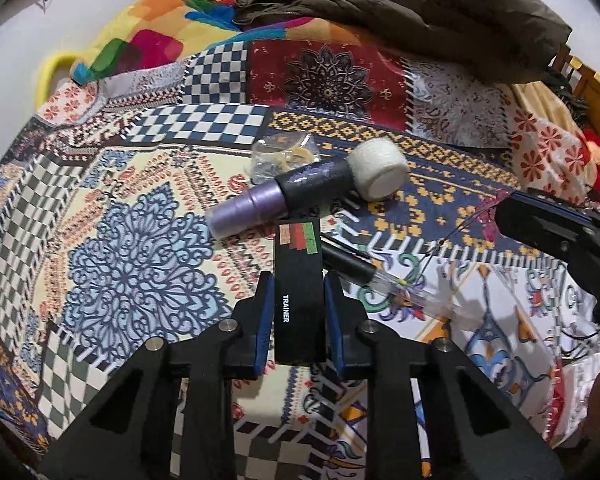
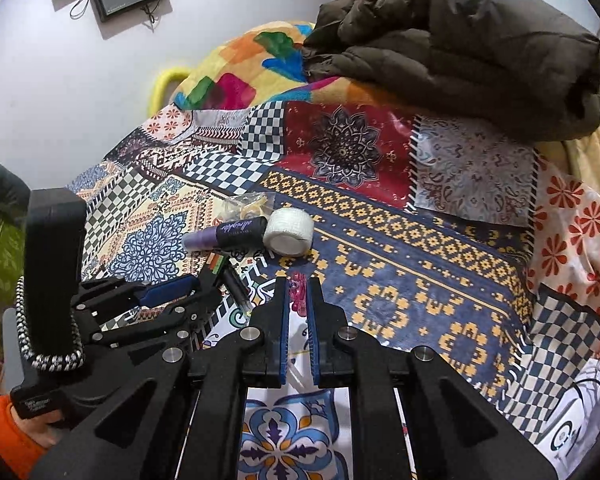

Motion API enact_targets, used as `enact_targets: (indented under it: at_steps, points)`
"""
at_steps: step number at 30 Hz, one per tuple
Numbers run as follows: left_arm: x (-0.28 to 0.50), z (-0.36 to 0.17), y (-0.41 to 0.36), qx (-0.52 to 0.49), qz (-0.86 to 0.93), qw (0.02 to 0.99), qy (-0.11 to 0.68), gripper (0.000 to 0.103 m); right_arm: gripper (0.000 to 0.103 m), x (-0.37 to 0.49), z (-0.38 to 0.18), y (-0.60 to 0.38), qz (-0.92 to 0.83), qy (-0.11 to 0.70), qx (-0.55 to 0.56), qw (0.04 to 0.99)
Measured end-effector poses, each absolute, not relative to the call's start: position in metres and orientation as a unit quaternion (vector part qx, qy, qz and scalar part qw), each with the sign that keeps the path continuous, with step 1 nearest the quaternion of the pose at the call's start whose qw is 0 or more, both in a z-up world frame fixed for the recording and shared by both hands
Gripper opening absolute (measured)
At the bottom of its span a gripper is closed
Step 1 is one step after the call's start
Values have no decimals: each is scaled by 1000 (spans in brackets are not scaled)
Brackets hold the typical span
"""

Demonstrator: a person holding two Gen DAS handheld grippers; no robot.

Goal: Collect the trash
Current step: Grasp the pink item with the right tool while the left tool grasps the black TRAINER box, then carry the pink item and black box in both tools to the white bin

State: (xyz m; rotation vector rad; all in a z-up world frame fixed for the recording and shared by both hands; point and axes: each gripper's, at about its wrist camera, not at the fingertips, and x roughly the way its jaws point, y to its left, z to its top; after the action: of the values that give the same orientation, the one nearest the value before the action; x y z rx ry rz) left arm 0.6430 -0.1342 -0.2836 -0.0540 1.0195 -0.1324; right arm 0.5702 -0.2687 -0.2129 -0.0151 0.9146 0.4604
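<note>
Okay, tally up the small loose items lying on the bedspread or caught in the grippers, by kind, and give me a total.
Black box marked TRAINER, in the left gripper: 1
Purple-and-black tube: 1
White tape roll: 1
Clear plastic bag: 1
Black-capped clear pen: 1
Pink plastic wrapper, in the right gripper: 1
Total: 6
</note>
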Motion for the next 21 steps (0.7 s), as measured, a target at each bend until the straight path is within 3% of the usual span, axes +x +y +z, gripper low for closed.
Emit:
enact_targets:
  at_steps: [6,21]
  points:
    - [624,-265,-133,-43,-79,873,480,24,8,562,-201,-275,218,437,1,873]
    - [550,-157,-120,-23,-60,902,426,24,8,507,-121,-266,229,401,-4,887]
